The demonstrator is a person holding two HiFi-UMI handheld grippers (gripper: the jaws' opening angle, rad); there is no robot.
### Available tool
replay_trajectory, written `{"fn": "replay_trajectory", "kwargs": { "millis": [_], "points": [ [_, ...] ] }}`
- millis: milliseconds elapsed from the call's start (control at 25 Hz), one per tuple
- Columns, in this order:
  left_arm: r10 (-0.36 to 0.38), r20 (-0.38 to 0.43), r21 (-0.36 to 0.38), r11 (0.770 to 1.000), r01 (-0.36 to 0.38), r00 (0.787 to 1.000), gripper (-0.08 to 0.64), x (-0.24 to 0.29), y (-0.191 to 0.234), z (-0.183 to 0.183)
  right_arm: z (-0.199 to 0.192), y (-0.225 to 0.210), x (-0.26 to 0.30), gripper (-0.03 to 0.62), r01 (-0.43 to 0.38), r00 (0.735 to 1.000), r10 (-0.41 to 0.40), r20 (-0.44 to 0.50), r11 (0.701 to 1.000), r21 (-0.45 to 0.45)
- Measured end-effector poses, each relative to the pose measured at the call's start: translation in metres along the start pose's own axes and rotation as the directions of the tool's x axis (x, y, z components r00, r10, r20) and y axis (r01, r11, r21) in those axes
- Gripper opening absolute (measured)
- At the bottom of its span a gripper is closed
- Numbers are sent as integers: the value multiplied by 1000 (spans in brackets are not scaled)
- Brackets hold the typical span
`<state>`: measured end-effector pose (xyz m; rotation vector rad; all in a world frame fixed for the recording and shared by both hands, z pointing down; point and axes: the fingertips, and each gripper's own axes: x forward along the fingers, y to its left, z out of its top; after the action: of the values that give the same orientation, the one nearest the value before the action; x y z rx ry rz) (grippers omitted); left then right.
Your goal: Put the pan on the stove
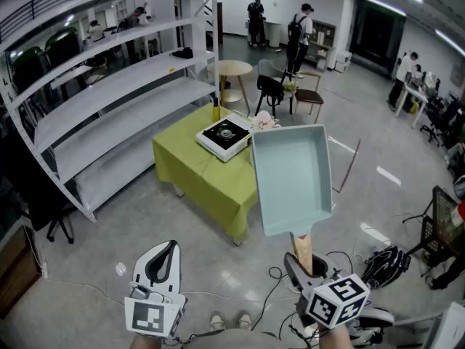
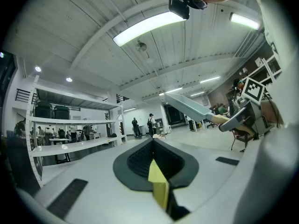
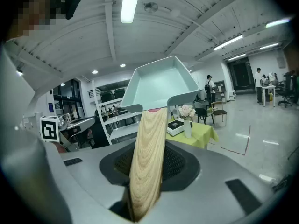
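**Inspector:** Position of the pan?

**Assistant:** The pale blue rectangular pan [image 1: 290,177] is in the air, well apart from the portable gas stove [image 1: 225,137]. The stove sits on the green-clothed table [image 1: 190,171] ahead. The pan is empty and angled up and forward.

**Inspector:** Grip status?

**Assistant:** The right gripper [image 1: 302,262] is clenched on the wooden handle [image 1: 303,244], near its free end. The handle runs straight out between the jaws. The left gripper [image 1: 164,259] has its jaws together with nothing between them and is held low at the left.

**Inspector:** Findings for the carry?

**Assistant:** In my judgement the hold is far from the pan's weight, so the pan may sag or twist about the handle. I advise a firm clamp, a slow approach and levelling before descent. A vase of flowers [image 1: 263,121] stands just beside the stove, and a bottle [image 1: 215,109] stands behind it. Come in over the table's near edge, centre the pan over the burner [image 1: 226,131], and release only once it rests flat.
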<state>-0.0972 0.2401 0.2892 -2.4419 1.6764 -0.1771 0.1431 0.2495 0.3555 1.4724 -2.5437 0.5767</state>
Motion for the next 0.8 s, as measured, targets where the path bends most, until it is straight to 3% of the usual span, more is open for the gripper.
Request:
{"fn": "replay_trajectory", "kwargs": {
  "millis": [400,800],
  "points": [
    [10,12,19,1000,-10,1000,6,-3,-3,1,1,1,0,110,-19,1000,19,12,1000,17],
    [35,14,28,999,-36,999,6,6,-21,-2,1,-19,4,110,-26,1000,26,9,999,-27]
  ]
}}
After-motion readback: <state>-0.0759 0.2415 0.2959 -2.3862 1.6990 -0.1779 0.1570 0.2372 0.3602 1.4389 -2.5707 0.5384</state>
